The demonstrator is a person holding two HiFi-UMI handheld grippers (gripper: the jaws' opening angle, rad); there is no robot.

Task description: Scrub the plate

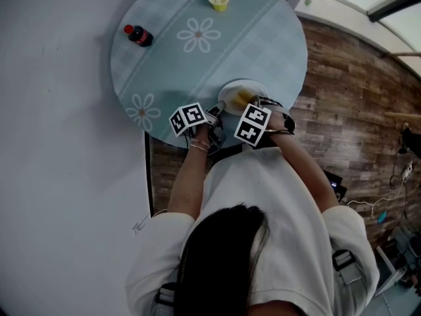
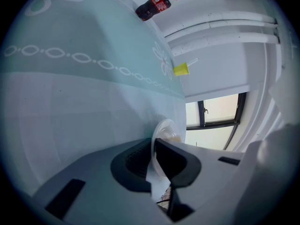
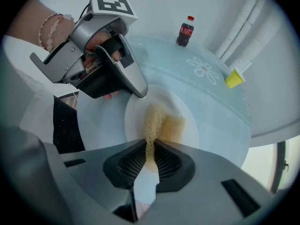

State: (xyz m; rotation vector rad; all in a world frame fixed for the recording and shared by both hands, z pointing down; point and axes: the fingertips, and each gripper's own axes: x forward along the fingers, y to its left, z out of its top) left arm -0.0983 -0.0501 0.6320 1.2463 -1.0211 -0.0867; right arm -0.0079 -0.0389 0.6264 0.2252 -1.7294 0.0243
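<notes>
One round table (image 1: 263, 51) under a pale blue flowered cloth carries everything. The white plate (image 3: 136, 121) lies near its close edge, within easy reach of both arms. The left gripper (image 2: 153, 161) is clamped on the plate's rim, which runs edge-on between its jaws, apparently to keep the plate from sliding under pressure. The right gripper (image 3: 150, 161) pinches a yellow scouring pad (image 3: 161, 123), and the pad's free end rests on the middle of the plate, well placed for rubbing. A cola bottle (image 1: 139, 35) and a yellow cup (image 1: 219, 0) stand well apart at the far side, out of the way of the work.
</notes>
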